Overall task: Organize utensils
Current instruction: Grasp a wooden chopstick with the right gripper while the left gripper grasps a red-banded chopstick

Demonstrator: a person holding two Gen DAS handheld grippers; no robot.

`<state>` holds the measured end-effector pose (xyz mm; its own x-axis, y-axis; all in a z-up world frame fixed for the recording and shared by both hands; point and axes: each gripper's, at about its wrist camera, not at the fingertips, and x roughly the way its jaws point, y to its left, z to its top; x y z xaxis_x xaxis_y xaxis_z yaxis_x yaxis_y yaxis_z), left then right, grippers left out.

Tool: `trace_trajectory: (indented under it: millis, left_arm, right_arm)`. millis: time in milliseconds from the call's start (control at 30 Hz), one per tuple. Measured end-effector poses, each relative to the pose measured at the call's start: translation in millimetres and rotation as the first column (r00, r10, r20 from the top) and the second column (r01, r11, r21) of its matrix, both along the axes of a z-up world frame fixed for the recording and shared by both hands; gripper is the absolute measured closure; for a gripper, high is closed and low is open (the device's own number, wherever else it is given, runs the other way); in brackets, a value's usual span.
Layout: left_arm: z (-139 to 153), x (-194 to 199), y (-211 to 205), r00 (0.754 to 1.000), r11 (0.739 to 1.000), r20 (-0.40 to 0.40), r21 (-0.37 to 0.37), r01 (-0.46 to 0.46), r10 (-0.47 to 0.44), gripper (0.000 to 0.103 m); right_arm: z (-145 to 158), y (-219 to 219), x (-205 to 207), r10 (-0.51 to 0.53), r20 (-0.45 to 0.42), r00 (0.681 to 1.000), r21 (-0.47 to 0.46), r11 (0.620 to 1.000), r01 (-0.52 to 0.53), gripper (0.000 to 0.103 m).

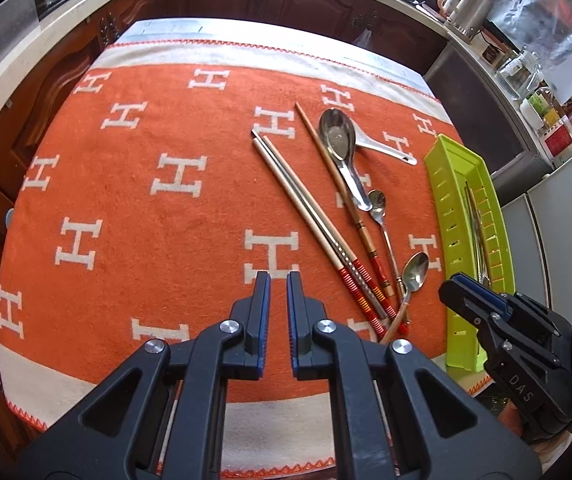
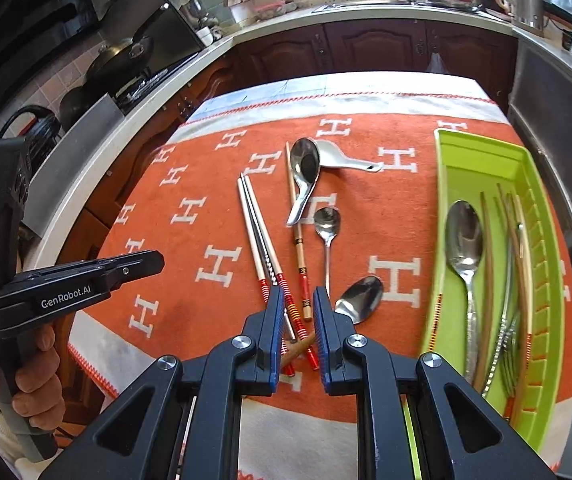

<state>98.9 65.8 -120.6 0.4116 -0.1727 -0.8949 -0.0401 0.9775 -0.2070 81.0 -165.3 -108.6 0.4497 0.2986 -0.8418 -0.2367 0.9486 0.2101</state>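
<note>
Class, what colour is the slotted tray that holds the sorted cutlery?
Lime green tray, seen best in the right wrist view.

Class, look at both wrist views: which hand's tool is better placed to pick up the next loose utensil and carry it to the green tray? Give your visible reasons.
Probably the right. The right tool hangs directly over the chopstick ends and spoon handles, beside the green tray. The left tool hangs over bare orange cloth, farther from both.
</note>
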Motion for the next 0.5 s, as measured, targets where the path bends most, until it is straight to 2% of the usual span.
trace_trajectory:
  millis: [167, 500]
  left_arm:
    - [-13.4, 2.7, 2.3, 1.000, 1.000, -0.020, -0.007, -0.003, 0.003, 0.098]
    - [-29.8, 8.3, -1.6, 0.999, 0.999, -0.047, -0.031, 0.019, -0.020, 0.098]
  right_arm:
    - [-22.8, 10.0, 9.4, 0.018, -0.059, 0.998, -0.023, 1.000, -0.019, 0.088]
    - [-60.4, -0.4, 15.3, -0.057, -0.187, 0.981, -0.027, 0.998, 0.053, 0.088]
